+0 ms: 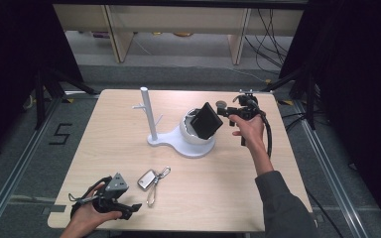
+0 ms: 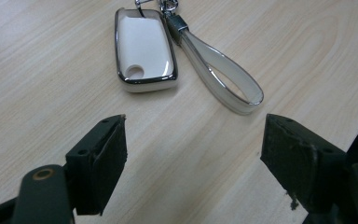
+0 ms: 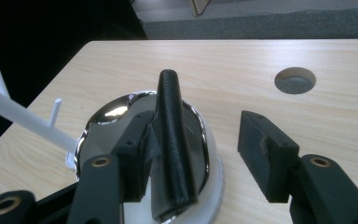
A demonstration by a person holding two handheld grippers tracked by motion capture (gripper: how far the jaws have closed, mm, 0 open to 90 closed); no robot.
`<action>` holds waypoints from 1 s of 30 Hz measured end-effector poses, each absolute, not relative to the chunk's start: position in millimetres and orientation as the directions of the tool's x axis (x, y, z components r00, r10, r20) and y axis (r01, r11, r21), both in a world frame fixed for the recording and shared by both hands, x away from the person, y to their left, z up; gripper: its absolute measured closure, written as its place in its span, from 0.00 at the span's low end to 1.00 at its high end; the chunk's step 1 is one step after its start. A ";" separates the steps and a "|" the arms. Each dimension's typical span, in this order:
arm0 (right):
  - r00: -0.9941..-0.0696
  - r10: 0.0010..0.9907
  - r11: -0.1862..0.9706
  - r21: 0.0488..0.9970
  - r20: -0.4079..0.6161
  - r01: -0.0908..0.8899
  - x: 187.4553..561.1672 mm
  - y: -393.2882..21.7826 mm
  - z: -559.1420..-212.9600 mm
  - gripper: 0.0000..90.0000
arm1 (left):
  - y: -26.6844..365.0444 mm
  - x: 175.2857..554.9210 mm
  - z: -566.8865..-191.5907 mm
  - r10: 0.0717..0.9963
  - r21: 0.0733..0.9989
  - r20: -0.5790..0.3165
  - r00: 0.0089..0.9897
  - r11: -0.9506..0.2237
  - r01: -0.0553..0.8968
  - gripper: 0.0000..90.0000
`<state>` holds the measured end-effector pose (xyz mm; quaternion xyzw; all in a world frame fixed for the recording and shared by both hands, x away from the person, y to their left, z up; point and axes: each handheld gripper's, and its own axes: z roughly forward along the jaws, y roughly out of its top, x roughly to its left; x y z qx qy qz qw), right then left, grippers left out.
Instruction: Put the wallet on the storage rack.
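Chrome bowl point(image 3: 121, 109) under the wallet point(image 3: 172, 140) shows from the released right claw point(image 3: 205, 154); left claw point(image 2: 196, 154), lower left, gapes before the key fob point(image 2: 145, 49).

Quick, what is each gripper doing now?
Left gripper: open, empty, near the key fob.
Right gripper: open, wallet between the jaws, not clamped.

Light wood table point(image 1: 258, 198) with round grommet hole point(image 3: 295, 80), white key fob point(image 2: 144, 49) with looped strap point(image 2: 223, 77), white pegged stand point(image 1: 149, 116), chrome-lined bowl point(image 3: 116, 112), black wallet point(image 1: 207, 120) standing in bowl
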<state>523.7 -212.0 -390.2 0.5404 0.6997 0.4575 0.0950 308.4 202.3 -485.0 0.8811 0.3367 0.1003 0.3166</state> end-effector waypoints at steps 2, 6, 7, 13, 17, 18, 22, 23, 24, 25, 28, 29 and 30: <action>-0.425 0.843 0.028 0.763 0.329 0.646 516.4 -216.9 -388.6 0.50 | 202.6 308.5 -485.7 0.669 0.631 -0.044 0.742 -0.557 0.540 0.24; -0.455 0.836 0.050 0.783 0.306 0.619 501.0 -225.5 -388.1 0.48 | 204.3 309.0 -486.0 0.673 0.628 -0.044 0.739 -0.557 0.544 0.24; -0.455 0.836 0.050 0.783 0.306 0.619 501.0 -225.5 -388.1 0.48 | 204.3 309.0 -486.0 0.673 0.628 -0.044 0.739 -0.557 0.544 0.24; -0.482 0.823 0.050 0.807 0.301 0.589 475.0 -236.5 -392.6 0.47 | 205.9 309.8 -487.0 0.668 0.622 -0.038 0.743 -0.566 0.541 0.24; -0.490 0.809 0.054 0.789 0.325 0.612 452.0 -240.1 -401.6 0.47 | 206.4 309.9 -487.9 0.683 0.624 -0.046 0.729 -0.550 0.555 0.24; -0.502 0.808 0.071 0.795 0.308 0.602 449.1 -241.6 -404.2 0.47 | 207.6 310.6 -486.9 0.674 0.616 -0.038 0.738 -0.566 0.548 0.24; -0.528 0.794 0.098 0.793 0.302 0.601 439.5 -244.8 -412.1 0.46 | 208.1 310.3 -487.4 0.676 0.620 -0.040 0.736 -0.561 0.548 0.24; -0.525 0.793 0.092 0.792 0.308 0.603 436.8 -244.7 -413.5 0.46 | 208.1 310.3 -487.4 0.676 0.620 -0.040 0.736 -0.561 0.548 0.24; -0.525 0.793 0.092 0.792 0.308 0.603 436.8 -244.7 -413.5 0.46 | 208.3 310.1 -487.2 0.677 0.622 -0.039 0.735 -0.559 0.548 0.24; -0.511 0.793 0.074 0.781 0.331 0.620 432.9 -242.7 -414.8 0.46 | 208.0 310.1 -487.7 0.688 0.630 -0.041 0.725 -0.545 0.553 0.24; -0.518 0.787 0.096 0.763 0.336 0.640 421.7 -241.7 -423.0 0.45 | 210.0 310.8 -487.3 0.682 0.632 -0.044 0.730 -0.547 0.549 0.24; -0.518 0.787 0.096 0.763 0.336 0.640 421.7 -241.7 -423.0 0.45 | 210.0 310.8 -487.3 0.682 0.632 -0.044 0.730 -0.547 0.549 0.23; -0.539 0.783 0.121 0.774 0.311 0.621 418.6 -243.7 -429.8 0.45 | 209.7 311.2 -487.1 0.693 0.633 -0.048 0.719 -0.536 0.559 0.24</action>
